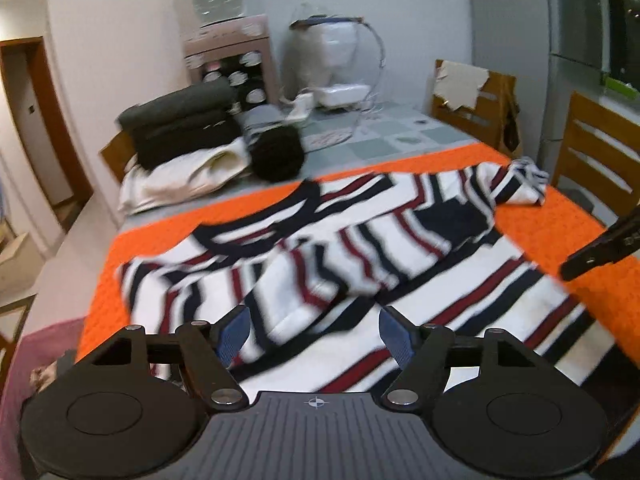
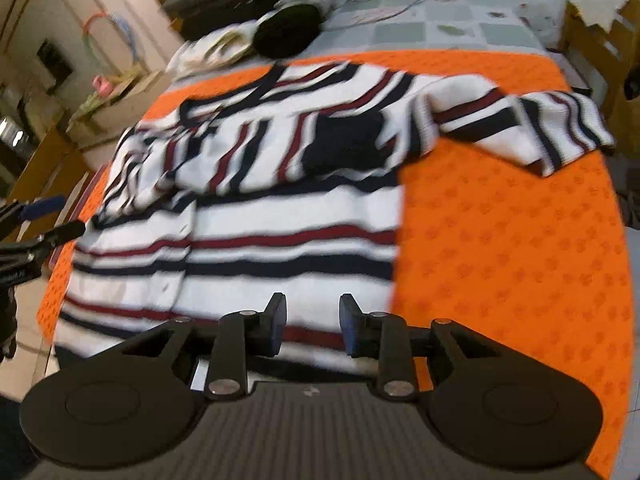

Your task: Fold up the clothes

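orange cloth (image 2: 500, 240) under striped sweater (image 2: 288, 216): one sleeve folded across, other still out; left gripper (image 1: 314, 330) and right gripper (image 2: 312, 320) both apart, empty.

Your table (image 1: 400, 136): pale checked cover at far end, orange cloth (image 1: 560, 232) over near part. Striped sweater (image 1: 360, 248) lies spread on orange cloth, one sleeve (image 2: 560, 128) flung toward right edge. Far left: folded dark garments (image 1: 184, 128) stacked on cream garment (image 1: 188, 176), black round item (image 1: 278, 152) beside them.
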